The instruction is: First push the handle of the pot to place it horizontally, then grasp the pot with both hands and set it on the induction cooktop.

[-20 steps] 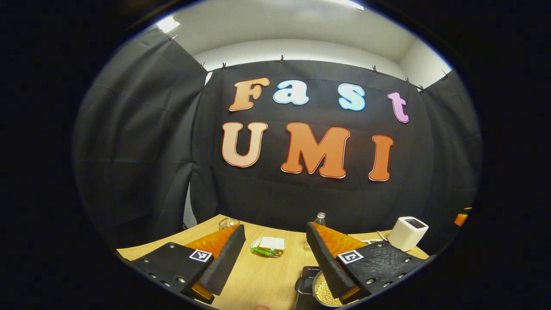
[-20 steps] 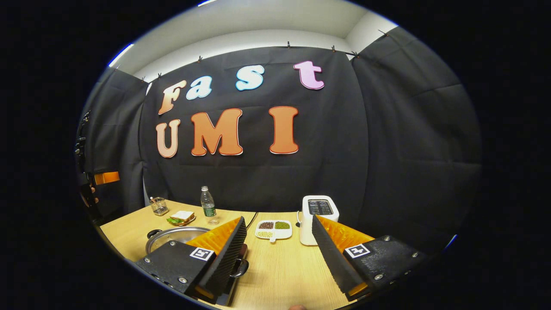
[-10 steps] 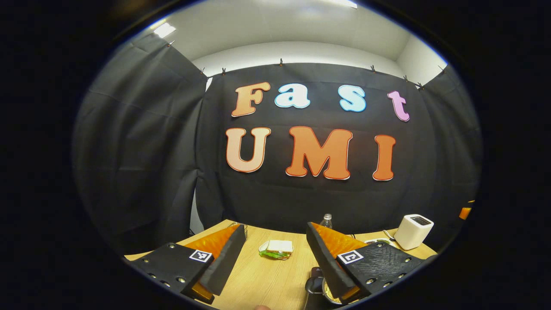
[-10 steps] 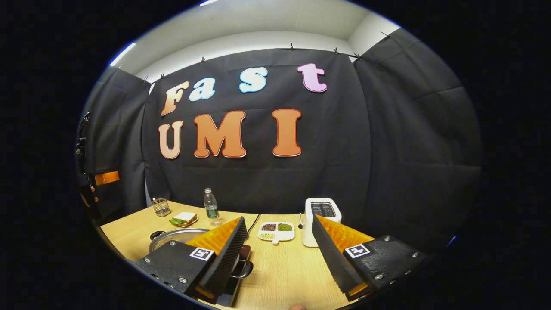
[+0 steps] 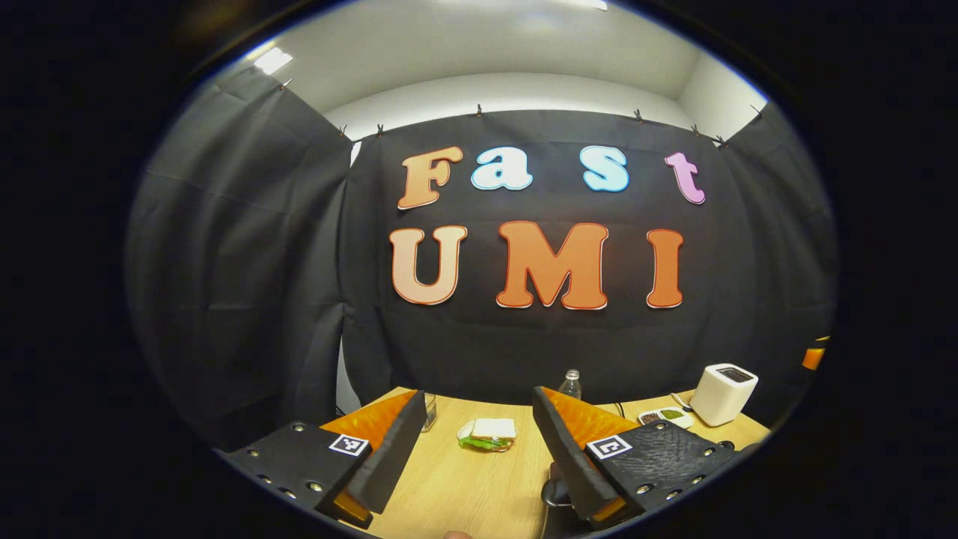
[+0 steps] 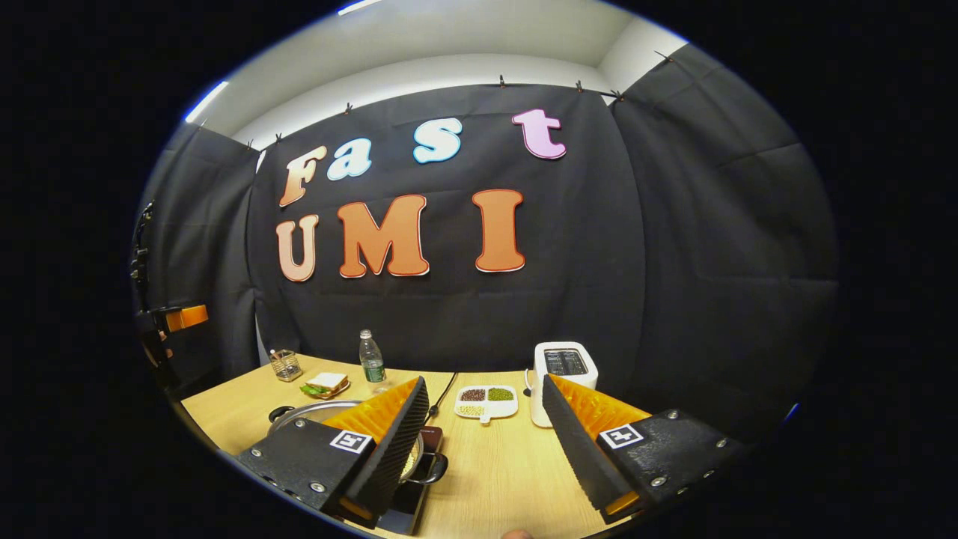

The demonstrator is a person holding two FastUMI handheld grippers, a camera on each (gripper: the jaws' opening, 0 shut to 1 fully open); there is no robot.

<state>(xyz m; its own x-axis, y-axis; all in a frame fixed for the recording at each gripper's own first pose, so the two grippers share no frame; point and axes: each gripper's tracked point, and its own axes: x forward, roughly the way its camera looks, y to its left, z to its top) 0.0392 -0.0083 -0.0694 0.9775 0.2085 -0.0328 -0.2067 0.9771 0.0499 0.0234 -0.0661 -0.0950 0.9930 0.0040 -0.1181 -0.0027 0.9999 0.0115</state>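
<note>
Here the left tongs [image 5: 479,457] were held released above the wooden worktop [image 5: 464,486], their two fingers spread wide with nothing gripped between them. Beyond them, a sandwich [image 5: 488,433] on a small plate was seen on the worktop, with a plastic water bottle [image 5: 571,383] farther back and a white toaster [image 5: 723,393] off to the right. A divided dish of beans [image 5: 661,415] was placed just beside the toaster. A dark pot handle [image 5: 555,491] was glimpsed low down, partly hidden behind one finger.

In the right gripper view, the right tongs [image 6: 486,449] were likewise held released, with bare worktop between the fingers. The steel pot [image 6: 322,413] was seated on the black induction cooktop [image 6: 408,501] at the lower left, largely covered by one finger, its side handle [image 6: 434,469] turned out toward the middle of the worktop. Behind it stood a small wire basket [image 6: 285,364]. The other gripper [image 6: 176,318], held by a hand, was seen at the far left edge.
</note>
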